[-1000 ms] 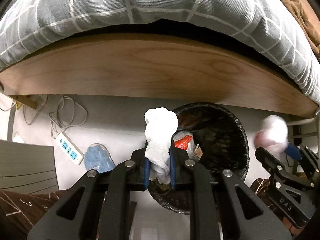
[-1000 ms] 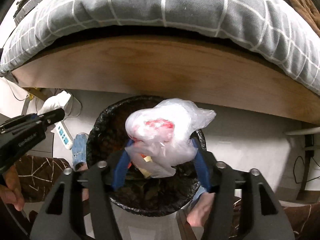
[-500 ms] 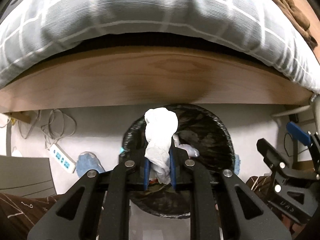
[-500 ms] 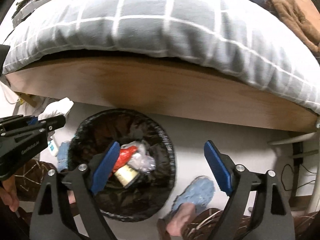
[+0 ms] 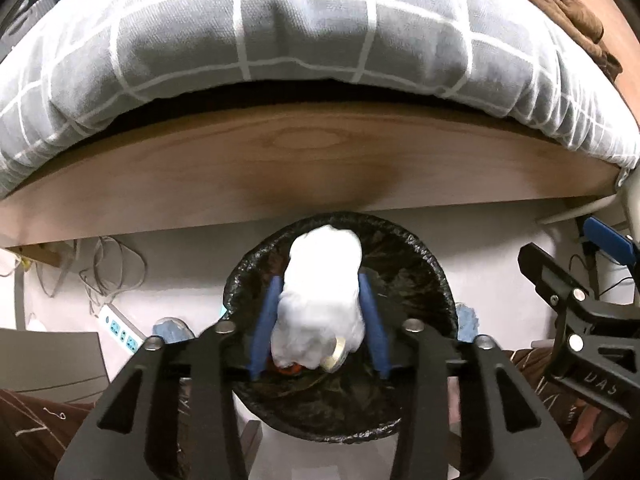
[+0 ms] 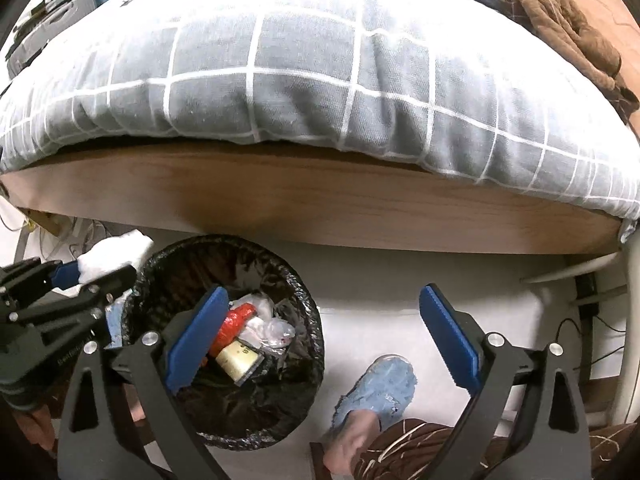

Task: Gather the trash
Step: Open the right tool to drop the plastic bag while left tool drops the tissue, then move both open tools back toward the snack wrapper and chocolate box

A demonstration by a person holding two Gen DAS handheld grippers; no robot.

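Hovering over the bin [image 5: 420, 276], the left gripper [image 5: 318, 320], jaws just parting, frees white tissue [image 5: 322, 300]; only the right view shows the empty, wide-open right gripper [image 6: 320, 336] and bin's yellow-labelled can [image 6: 238, 358], writing unreadable.

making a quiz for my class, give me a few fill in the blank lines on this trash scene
1. The white tissue wad sits between the left gripper's blue pads, right above the ____ bin.
2. The bin is lined with a ____ plastic bag.
3. The right gripper has just been opening and holds ____.
4. Above the bin, a grey checked duvet overhangs a ____ bed frame.

Missing words: trash; black; nothing; wooden
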